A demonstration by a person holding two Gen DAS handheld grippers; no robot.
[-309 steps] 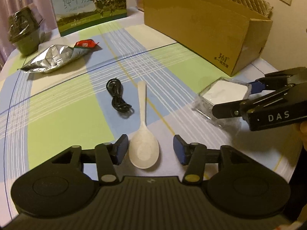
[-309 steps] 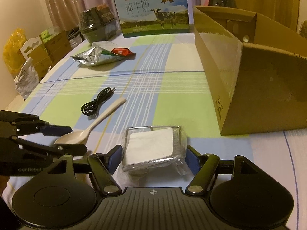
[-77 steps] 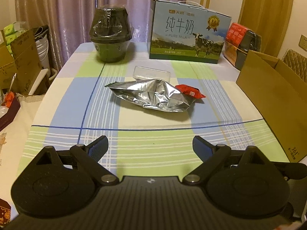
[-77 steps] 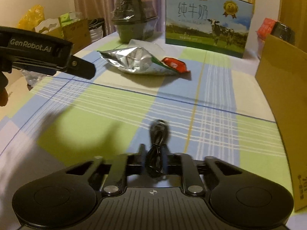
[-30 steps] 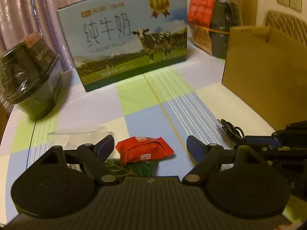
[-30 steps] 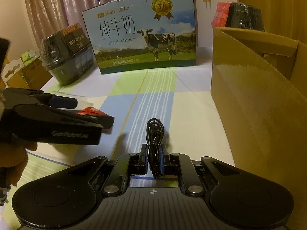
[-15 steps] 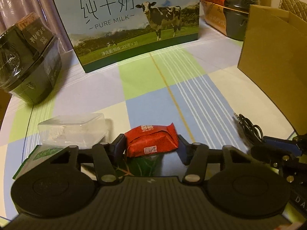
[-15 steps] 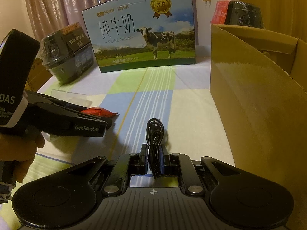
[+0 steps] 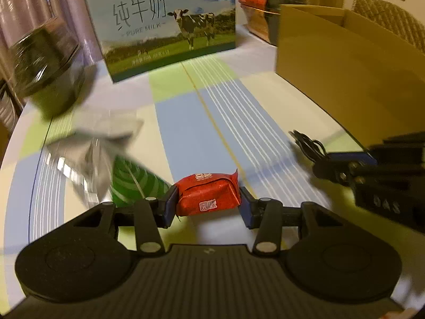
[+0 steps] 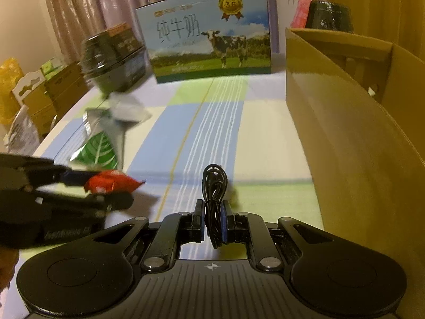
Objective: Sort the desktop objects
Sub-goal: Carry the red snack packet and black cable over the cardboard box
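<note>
while jaws close, red packet (image 9: 207,195) between.

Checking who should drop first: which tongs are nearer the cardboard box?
Right. The right tongs, shut on the black cable, are beside the cardboard box; the left tongs, closing on the red candy, sit farther away.

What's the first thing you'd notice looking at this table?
The bright red snack packet, with the left tool closing on it near the table's front. Next, the big milk box with a cow standing at the back, and the black cable pinched in the right tool.
</note>
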